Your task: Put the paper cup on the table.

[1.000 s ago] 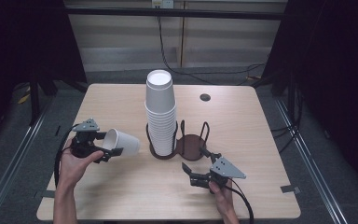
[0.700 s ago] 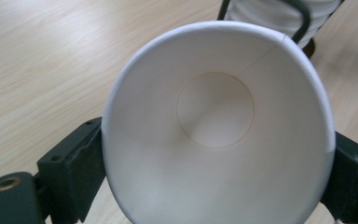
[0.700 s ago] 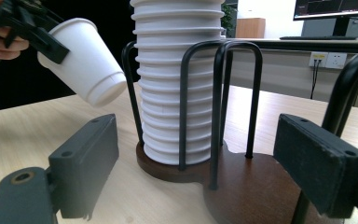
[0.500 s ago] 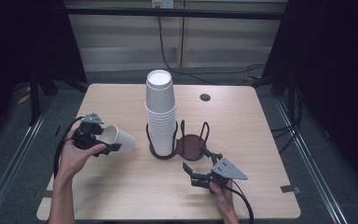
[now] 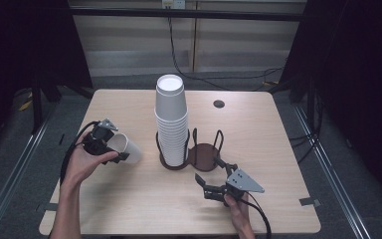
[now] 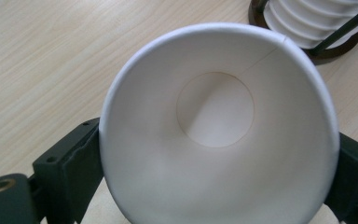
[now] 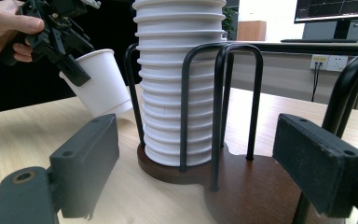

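My left gripper (image 5: pixel 110 145), jaws just widening yet still flanking the white paper cup (image 5: pixel 128 147), holds it tilted above the desk's left edge, base toward the dark wooden cup holder (image 5: pixel 204 155), apparently for placing there.

We hold two black two-jaw grippers; the left gripper (image 5: pixel 110 145) trails a black looped cable. The right gripper (image 5: pixel 210 183) carries a grey three-cornered plate. Our forearms are bare, unsleeved.
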Tool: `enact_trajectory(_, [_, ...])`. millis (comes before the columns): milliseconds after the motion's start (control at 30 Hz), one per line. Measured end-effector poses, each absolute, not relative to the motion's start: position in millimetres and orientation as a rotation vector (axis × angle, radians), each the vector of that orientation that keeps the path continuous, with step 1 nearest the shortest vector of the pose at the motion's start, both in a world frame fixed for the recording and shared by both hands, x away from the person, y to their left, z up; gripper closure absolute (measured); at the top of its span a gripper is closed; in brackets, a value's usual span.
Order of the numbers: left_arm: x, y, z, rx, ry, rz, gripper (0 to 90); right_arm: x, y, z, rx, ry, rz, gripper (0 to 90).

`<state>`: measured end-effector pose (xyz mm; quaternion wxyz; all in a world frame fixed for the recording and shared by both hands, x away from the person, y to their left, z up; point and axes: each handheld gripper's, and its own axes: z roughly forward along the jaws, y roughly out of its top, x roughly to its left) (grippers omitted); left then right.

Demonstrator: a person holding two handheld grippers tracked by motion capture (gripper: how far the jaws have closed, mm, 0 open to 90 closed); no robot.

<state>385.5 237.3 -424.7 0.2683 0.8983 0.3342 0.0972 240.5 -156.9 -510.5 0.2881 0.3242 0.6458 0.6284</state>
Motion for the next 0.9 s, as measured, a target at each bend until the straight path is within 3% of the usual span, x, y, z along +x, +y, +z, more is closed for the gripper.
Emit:
enact_trajectory(700, [390.7,219.2,-438.3,2.480,0.910,0.250,7.2,239.9,-156.9,-510.6,0.861,1.720,1.676,12.9])
enact_trajectory(867, [392.0,214.1,-442.9,2.480,0.911,0.250,10.7,240.3,-157.0,-510.7,0.868,1.716,1.678,12.9])
enact_trajectory(900, [392.1,212.6,-444.2,2.482,0.906,0.267,15.0,240.1,-157.0,-510.6,0.867,1.718,1.676,12.9])
